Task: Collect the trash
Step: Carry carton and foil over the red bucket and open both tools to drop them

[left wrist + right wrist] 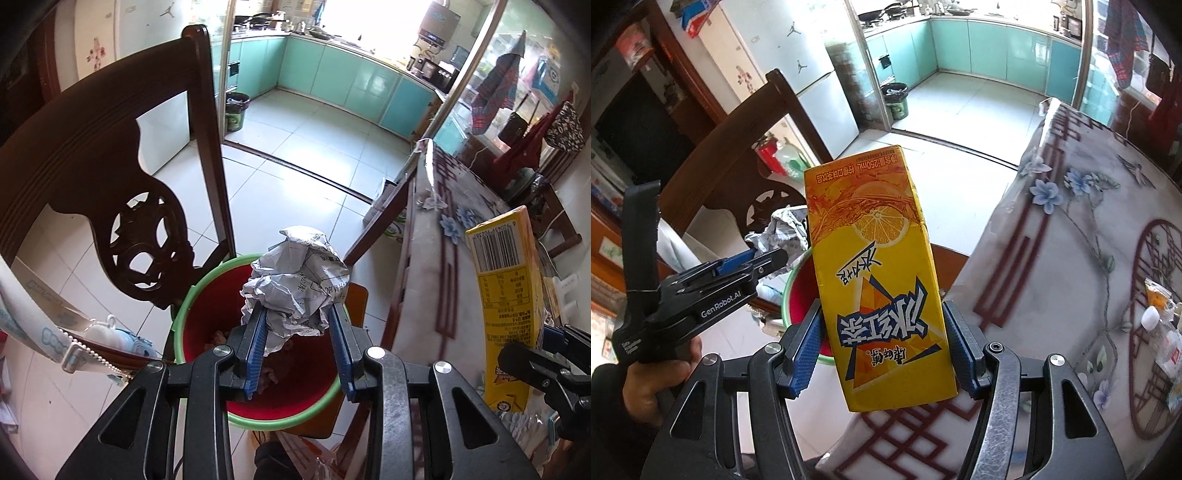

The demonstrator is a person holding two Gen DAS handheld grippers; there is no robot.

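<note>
Tiled floor beside table: left hand-held gripper clamps paper wad over red bin; centre, then release. Right hand-held gripper grips tea carton; next.

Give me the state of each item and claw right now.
Left claw: shut on the crumpled paper.
Crumpled paper: held over the bin's opening.
Right claw: shut on the drink carton.
Drink carton: held, print upside down.
Red bin: open, some waste inside.
</note>
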